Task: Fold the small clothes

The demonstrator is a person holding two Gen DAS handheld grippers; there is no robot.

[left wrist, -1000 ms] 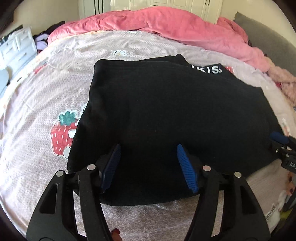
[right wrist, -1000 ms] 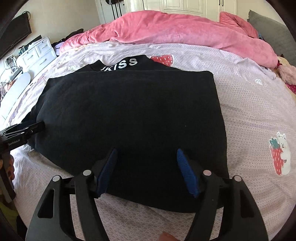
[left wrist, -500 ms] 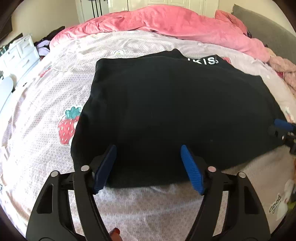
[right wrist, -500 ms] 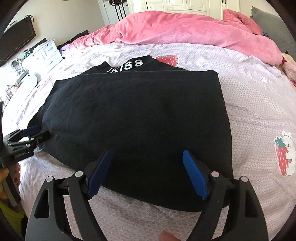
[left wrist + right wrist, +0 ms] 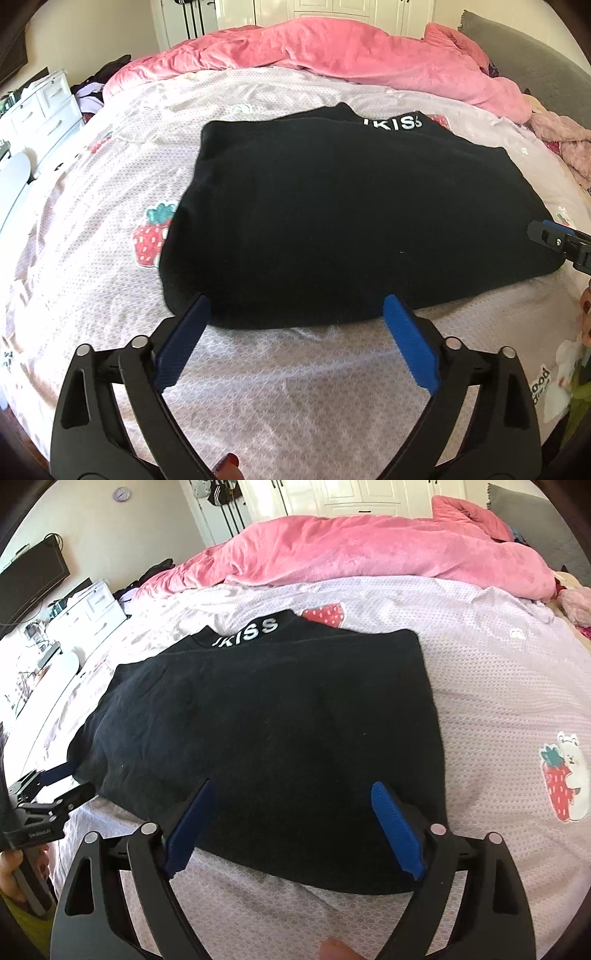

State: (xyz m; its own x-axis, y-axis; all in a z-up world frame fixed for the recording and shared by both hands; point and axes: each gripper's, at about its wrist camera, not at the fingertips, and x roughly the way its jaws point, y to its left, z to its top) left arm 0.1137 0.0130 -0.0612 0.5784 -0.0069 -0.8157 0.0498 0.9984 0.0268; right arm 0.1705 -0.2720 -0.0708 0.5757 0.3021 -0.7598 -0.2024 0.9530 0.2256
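Observation:
A black garment point(image 5: 351, 214) point(image 5: 266, 731) with white lettering at its far edge lies folded flat on the bed. My left gripper point(image 5: 295, 306) stands open just above the garment's near left hem, nothing between its blue pads. My right gripper point(image 5: 291, 794) is open too, hovering over the garment's near right corner with its pads apart. Each wrist view catches the other gripper at the frame's edge: the right one point(image 5: 554, 240) and the left one point(image 5: 51, 794).
The bed sheet point(image 5: 92, 240) is pale pink with strawberry prints. A rumpled pink duvet point(image 5: 332, 48) lies across the far side. White drawers point(image 5: 40, 107) stand to the left of the bed. A grey headboard point(image 5: 535, 48) and more pink clothes point(image 5: 561, 140) lie at the right.
Both grippers have drawn back toward me and risen off the garment, their jaws spreading wider. The garment stays flat where it lay.

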